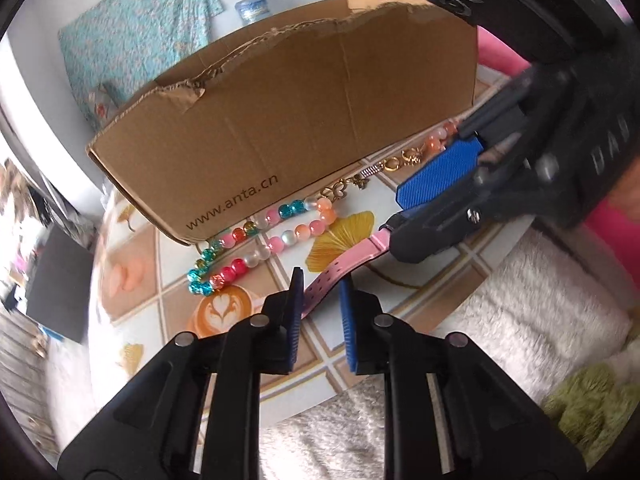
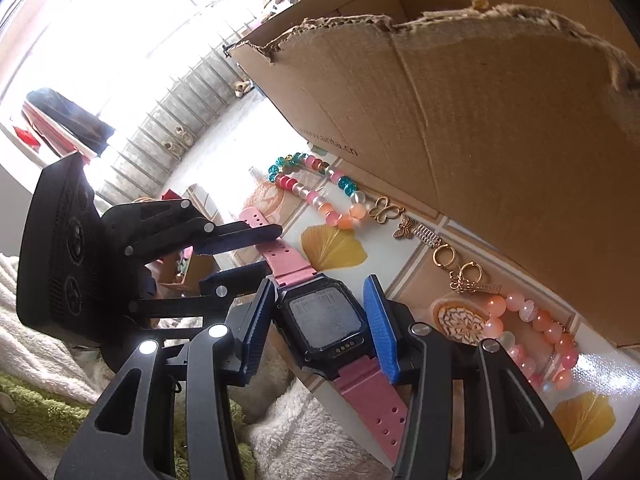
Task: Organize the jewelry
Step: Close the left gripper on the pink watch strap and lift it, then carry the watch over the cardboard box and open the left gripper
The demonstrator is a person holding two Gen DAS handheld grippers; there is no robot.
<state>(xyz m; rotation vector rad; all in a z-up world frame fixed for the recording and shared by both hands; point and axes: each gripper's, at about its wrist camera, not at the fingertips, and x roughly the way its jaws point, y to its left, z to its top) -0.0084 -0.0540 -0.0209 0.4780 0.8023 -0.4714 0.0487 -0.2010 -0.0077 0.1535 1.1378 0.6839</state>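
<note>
At the near edge of the worktop, hard up against a big cardboard box: torn along the rim, open at the top, presumably the destination for the lot. Just off the edge, a fluffy white towel.

Coming in from the right, the right tool. About half open, blue pads set against the two flanks of the pink watch, gripping the black case square across its width. Sensible hold, probably chosen for the rigid part, leaving both straps free.

Opposite, the left tool. Closed down to a narrow gap on the far strap, pads seemingly nipping its edges. Looks like a two-handed carry, steadying the loose end against a swing or a snag. Near strap hanging past the edge, over the towel.

Behind the watch, lined up along the foot of the box and untouched: a multicoloured bead bracelet, a peach bead bracelet, and between them a row of small gold charms and hoops. Early days, by the look of it. Watch first, smaller pieces waiting.
</note>
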